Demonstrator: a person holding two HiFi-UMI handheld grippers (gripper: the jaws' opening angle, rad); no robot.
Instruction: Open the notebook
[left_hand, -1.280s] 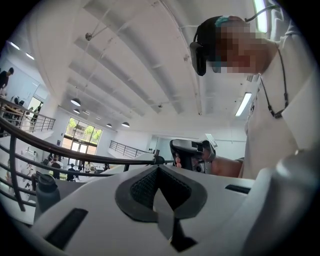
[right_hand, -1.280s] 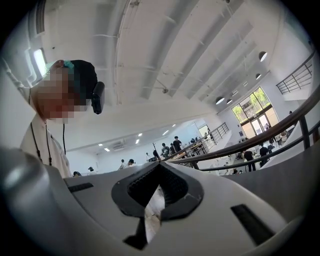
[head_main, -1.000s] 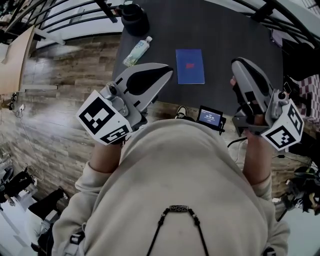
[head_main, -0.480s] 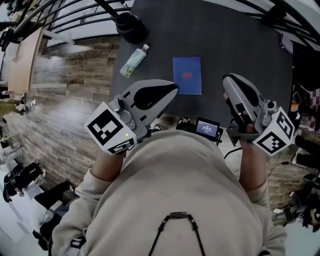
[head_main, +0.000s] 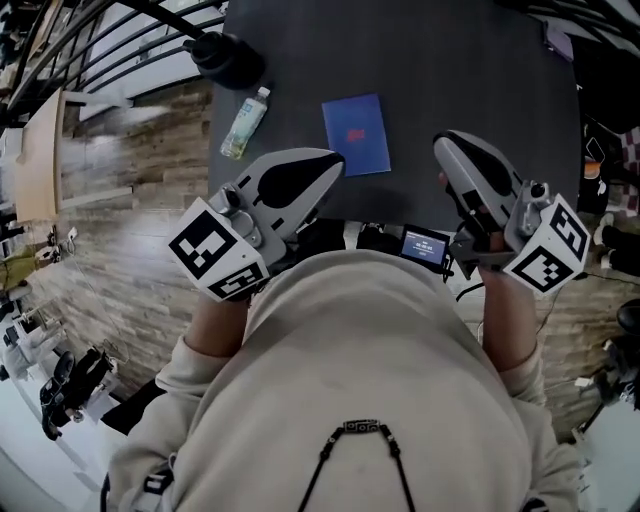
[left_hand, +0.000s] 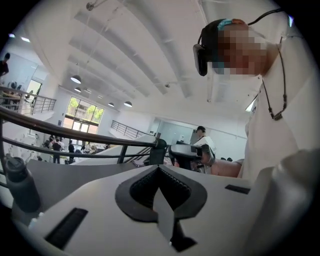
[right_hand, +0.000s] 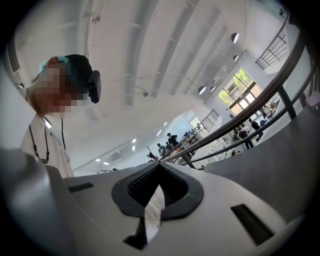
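Note:
A blue notebook (head_main: 356, 134) lies closed and flat on the dark table (head_main: 460, 70). My left gripper (head_main: 337, 158) hovers at the table's near edge, its tip just below and left of the notebook's near corner. It is shut with nothing held, and the left gripper view (left_hand: 159, 169) shows the jaws meeting. My right gripper (head_main: 441, 149) is off to the notebook's right, apart from it, shut and empty. Its jaw tips also meet in the right gripper view (right_hand: 160, 165). Neither gripper view shows the notebook.
A clear plastic bottle (head_main: 244, 122) lies on the table left of the notebook. A black flask (head_main: 225, 58) stands behind the bottle and also shows as the flask (left_hand: 20, 185) in the left gripper view. A small screen device (head_main: 424, 243) hangs at my chest. Wood flooring (head_main: 120, 230) lies to the left.
Both grippers have come down a little, staying shut near the table's near edge. The head camera has shifted, so the notebook and bottle sit further left. The notebook stays closed.

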